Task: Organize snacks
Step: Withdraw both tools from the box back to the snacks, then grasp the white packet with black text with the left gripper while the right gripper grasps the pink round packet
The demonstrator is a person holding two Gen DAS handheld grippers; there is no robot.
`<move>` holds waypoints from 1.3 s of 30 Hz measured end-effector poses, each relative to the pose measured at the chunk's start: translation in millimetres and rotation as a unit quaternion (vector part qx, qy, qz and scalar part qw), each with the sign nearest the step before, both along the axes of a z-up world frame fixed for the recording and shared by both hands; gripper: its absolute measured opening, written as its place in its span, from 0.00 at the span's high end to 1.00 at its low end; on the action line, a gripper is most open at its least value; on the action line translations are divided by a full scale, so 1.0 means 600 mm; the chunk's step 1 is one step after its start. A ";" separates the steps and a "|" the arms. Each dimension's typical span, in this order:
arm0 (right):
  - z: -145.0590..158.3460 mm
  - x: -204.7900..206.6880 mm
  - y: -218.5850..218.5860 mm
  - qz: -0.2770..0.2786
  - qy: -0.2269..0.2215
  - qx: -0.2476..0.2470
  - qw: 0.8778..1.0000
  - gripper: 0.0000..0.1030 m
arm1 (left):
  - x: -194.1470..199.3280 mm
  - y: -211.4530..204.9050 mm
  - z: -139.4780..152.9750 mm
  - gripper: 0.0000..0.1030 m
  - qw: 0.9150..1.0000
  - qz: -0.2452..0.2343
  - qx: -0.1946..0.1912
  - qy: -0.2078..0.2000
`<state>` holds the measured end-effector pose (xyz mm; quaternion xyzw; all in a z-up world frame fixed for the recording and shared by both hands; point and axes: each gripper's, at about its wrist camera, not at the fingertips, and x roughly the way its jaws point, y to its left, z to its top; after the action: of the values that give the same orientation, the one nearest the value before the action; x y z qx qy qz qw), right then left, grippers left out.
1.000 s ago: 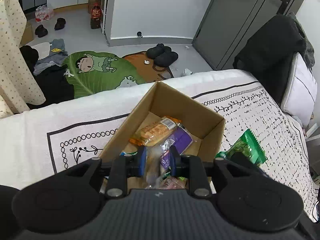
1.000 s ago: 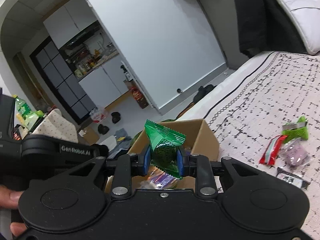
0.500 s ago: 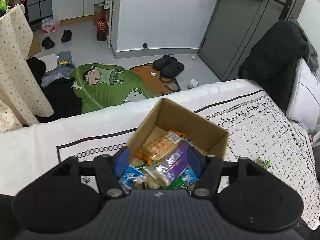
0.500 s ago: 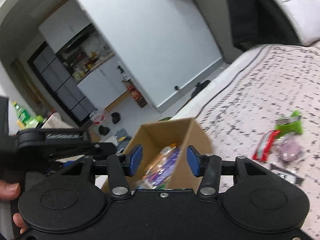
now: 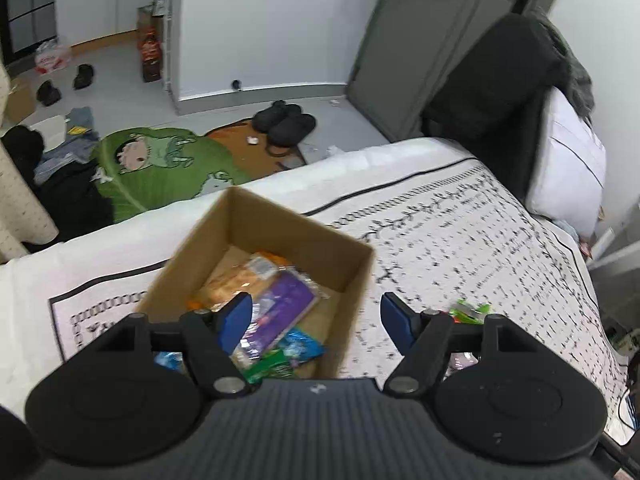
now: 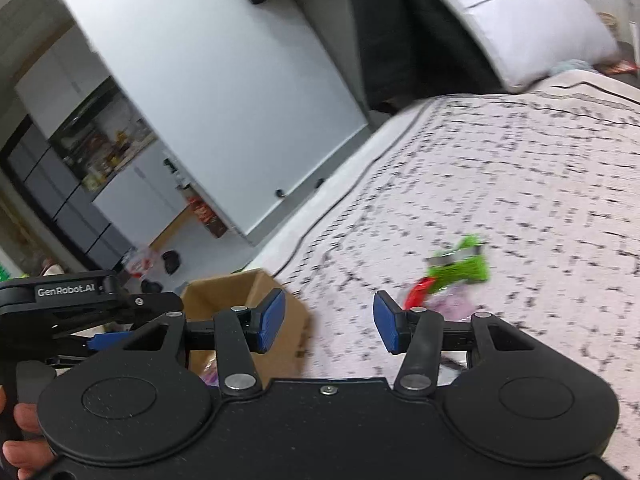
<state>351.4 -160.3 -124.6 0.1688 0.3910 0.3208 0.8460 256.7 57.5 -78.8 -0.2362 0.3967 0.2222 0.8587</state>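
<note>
Snacks remain on the bed beyond the cardboard box [image 6: 244, 300]: aim your right gripper [image 6: 330, 326], jaws spread and empty, at the green packet [image 6: 460, 266]. Left gripper [image 5: 314, 326] hangs spread beside the box; lower squarely before pinching.

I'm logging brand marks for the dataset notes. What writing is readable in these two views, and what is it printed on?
"GenRobot.AI": white letters on the black body of the left claw, seen in the right wrist view.
Snack wrappers in the cardboard box: print too blurred to read.
Green snack packet on the bedspread: motion-blurred, unreadable.
Bottles and bags on the floor: too small to read.
</note>
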 end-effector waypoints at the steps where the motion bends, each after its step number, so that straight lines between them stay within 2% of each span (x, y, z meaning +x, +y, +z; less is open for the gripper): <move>1: 0.000 0.003 -0.004 -0.004 0.001 -0.001 1.000 0.52 | 0.007 -0.006 0.000 0.32 1.000 -0.006 0.000 0.000; 8: -0.008 0.021 -0.032 -0.023 0.012 -0.019 0.999 0.52 | 0.054 -0.047 -0.004 0.32 0.998 -0.056 -0.003 0.000; 12: -0.015 0.034 -0.048 -0.030 0.014 -0.045 0.998 0.52 | 0.077 -0.070 -0.010 0.32 0.997 -0.083 0.001 0.004; 15: -0.023 0.045 -0.065 -0.044 0.024 -0.054 0.997 0.52 | 0.097 -0.085 -0.019 0.32 0.995 -0.101 0.008 0.019; 19: -0.034 0.059 -0.083 -0.057 0.038 -0.059 0.996 0.52 | 0.115 -0.099 -0.037 0.32 0.993 -0.112 -0.006 0.036; 26: -0.055 0.072 -0.094 -0.065 0.059 -0.066 0.994 0.39 | 0.127 -0.115 -0.083 0.32 0.989 -0.134 -0.031 0.051; 29: -0.064 0.077 -0.098 -0.073 0.070 -0.067 0.993 0.34 | 0.130 -0.119 -0.105 0.25 0.987 -0.144 -0.042 0.058; 31: -0.069 0.080 -0.101 -0.076 0.075 -0.068 0.992 0.33 | 0.130 -0.126 -0.118 0.21 0.985 -0.154 -0.041 0.059; 39: -0.081 0.090 -0.097 -0.069 0.084 -0.070 0.992 0.30 | 0.133 -0.160 -0.167 0.21 0.974 -0.204 -0.063 0.081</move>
<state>405.1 -218.4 -173.1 0.1626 0.4697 0.2182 0.8398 336.7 -38.5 -178.7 -0.1852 0.5180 0.0356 0.8343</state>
